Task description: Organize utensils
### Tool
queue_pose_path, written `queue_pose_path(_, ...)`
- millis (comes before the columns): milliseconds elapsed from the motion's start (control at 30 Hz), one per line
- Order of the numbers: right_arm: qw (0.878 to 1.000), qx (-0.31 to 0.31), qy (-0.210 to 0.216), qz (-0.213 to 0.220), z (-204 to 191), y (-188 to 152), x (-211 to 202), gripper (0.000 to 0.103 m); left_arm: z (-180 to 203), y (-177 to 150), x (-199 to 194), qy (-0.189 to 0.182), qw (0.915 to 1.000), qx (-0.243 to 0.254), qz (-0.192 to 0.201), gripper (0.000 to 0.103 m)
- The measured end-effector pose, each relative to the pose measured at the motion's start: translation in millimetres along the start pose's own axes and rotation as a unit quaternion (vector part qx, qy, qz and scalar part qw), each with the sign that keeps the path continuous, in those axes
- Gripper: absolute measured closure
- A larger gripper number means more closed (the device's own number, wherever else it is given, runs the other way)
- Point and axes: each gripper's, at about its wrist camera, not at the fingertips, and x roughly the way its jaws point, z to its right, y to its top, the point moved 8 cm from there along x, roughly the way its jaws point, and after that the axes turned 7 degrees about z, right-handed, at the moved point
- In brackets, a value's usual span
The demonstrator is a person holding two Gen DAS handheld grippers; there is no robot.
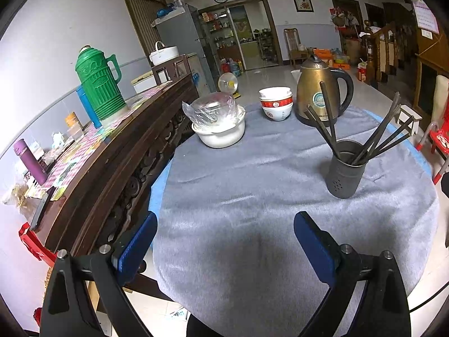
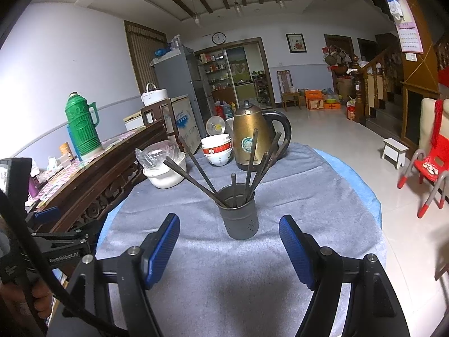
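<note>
Left wrist view looks from low over the desk's point(image 1: 238, 196) near edge, facing across it toward the far doorway, chopstick holder point(image 1: 346, 168) off to its right. Right wrist view sits nearer that holder point(image 2: 242, 216), dead ahead. Both share holder, kettle point(image 1: 318, 92) point(image 2: 251, 137), bowls.

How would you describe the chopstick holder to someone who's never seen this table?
On the round table with the grey cloth, look nearer than the gold kettle and the stacked bowls. The chopstick holder is the dark perforated metal cup, alone with dark chopsticks fanning out.
</note>
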Motion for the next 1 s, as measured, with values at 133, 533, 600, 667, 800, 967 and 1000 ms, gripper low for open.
queue_pose_path(133, 1.0, -0.002, 0.0, -0.001, -0.4, 0.0, 1.9, 0.026, -0.5, 0.4, 0.7, -0.001, 1.0, -0.001, 0.0, 0.005)
queue_pose_path(533, 1.0, -0.006, -0.002, 0.0, -1.9, -1.6, 3.5, 0.026, -2.4, 1.2, 2.9, 0.0, 1.0, -0.002, -0.001, 0.005)
queue_pose_path(600, 1.0, -0.007, -0.003, 0.001, -1.8, -1.5, 3.5, 0.026, -3.6, 0.8, 4.0, 0.001, 1.0, -0.003, -0.001, 0.005)
queue_pose_path(667, 1.0, -0.006, -0.002, 0.0, -1.6, -1.9, 4.0, 0.026, -4.2, -0.2, 4.0, 0.001, 1.0, -0.004, -0.001, 0.005)
queue_pose_path(800, 1.0, -0.006, -0.001, -0.002, -2.2, -2.7, 3.8, 0.026, -6.1, -1.1, 4.0, 0.002, 1.0, -0.006, -0.001, 0.005)
queue_pose_path(967, 1.0, -0.009, -0.002, 0.0, -2.6, -3.5, 3.6, 0.026, -7.3, -2.2, 2.1, 0.003, 1.0, -0.008, -0.001, 0.005)
queue_pose_path(1000, 1.0, -0.009, -0.002, 0.0, -3.0, -3.6, 3.5, 0.026, -7.8, -2.3, 1.9, 0.004, 1.0, -0.009, 0.0, 0.005)
